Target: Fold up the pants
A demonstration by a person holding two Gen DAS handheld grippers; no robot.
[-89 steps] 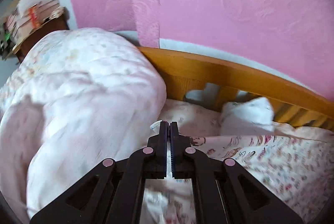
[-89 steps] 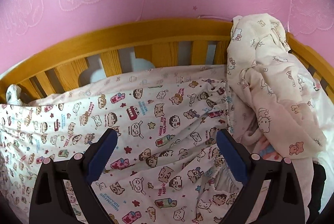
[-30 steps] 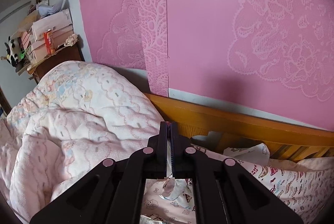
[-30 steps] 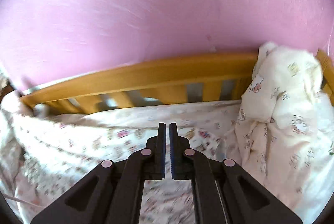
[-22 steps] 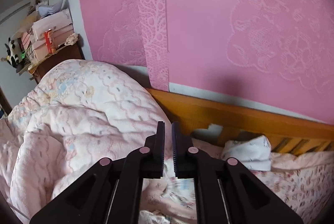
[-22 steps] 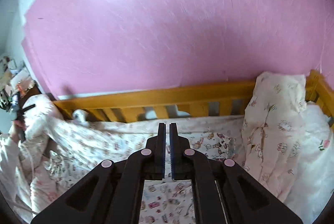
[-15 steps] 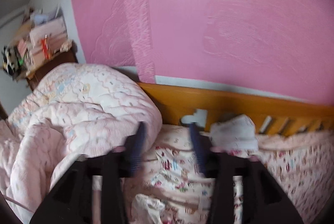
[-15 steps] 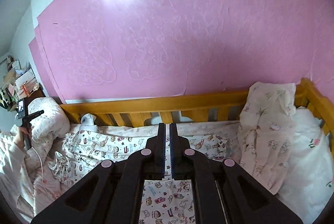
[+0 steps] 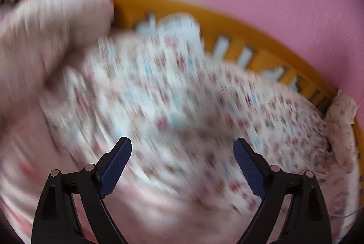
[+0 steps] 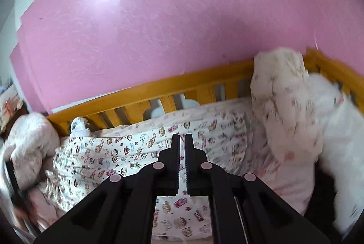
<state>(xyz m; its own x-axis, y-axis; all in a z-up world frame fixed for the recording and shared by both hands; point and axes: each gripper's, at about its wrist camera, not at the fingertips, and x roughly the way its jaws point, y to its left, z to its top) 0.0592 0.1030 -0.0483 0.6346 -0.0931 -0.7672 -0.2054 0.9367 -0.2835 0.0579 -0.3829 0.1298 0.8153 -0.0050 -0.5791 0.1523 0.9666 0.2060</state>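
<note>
pants (image 9: 173,94): motion-blurred | left view | print unreadable

left wrist view close above the bed (image 9: 159,210), tilted down toward the wooden rail (image 9: 261,39). right wrist view higher, farther back, facing the pink wall (image 10: 182,28). both share rail and printed cloth (image 10: 136,153).

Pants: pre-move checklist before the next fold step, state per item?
1. Right gripper shut on the pants: ok, printed cloth between its fingers.
2. Left gripper open, nothing in it: ok.
3. Left wrist view sharp enough to pick a grasp point: not ok, motion blur.
4. Pants lying flat: not ok, bunched near the quilt.
5. Pants edge or hem located for left grasp: cannot tell.
</note>
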